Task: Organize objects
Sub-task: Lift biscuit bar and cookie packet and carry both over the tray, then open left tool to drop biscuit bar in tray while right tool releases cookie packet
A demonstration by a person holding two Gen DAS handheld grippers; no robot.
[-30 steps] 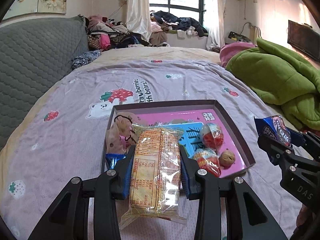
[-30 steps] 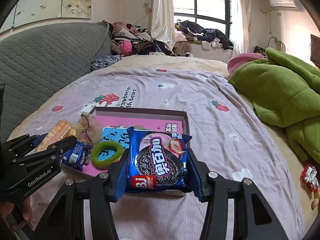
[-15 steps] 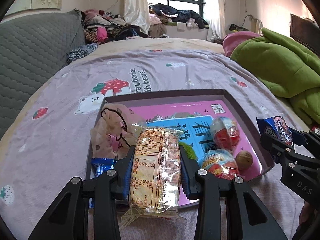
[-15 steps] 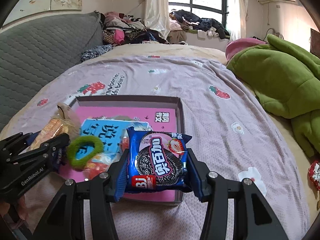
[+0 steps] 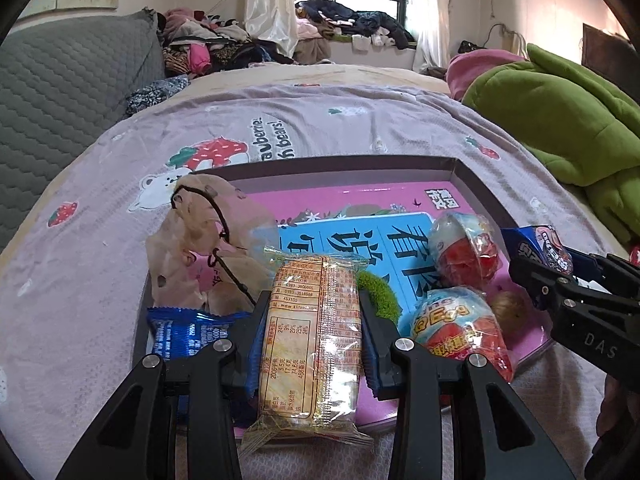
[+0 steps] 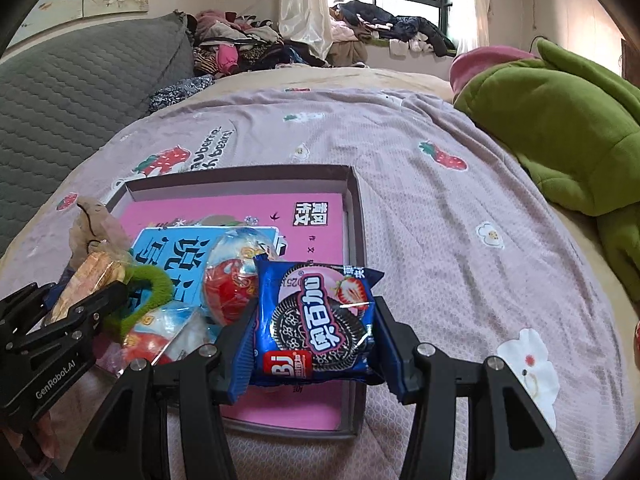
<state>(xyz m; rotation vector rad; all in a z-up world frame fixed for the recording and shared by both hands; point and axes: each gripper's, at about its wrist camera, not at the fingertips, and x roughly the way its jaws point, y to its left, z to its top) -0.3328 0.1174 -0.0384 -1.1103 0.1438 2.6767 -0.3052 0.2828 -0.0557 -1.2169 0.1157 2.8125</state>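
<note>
A bed with a strawberry-print cover carries a shallow box with a pink floor. Above its near edge, the left gripper has its jaws clenched on a cracker packet, and the right gripper grips a blue cookie packet. Inside lie toy eggs, a green hair tie and a crumpled bag.

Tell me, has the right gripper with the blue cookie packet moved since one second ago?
Yes. The right gripper carried the cookie packet forward and down over the box.
</note>
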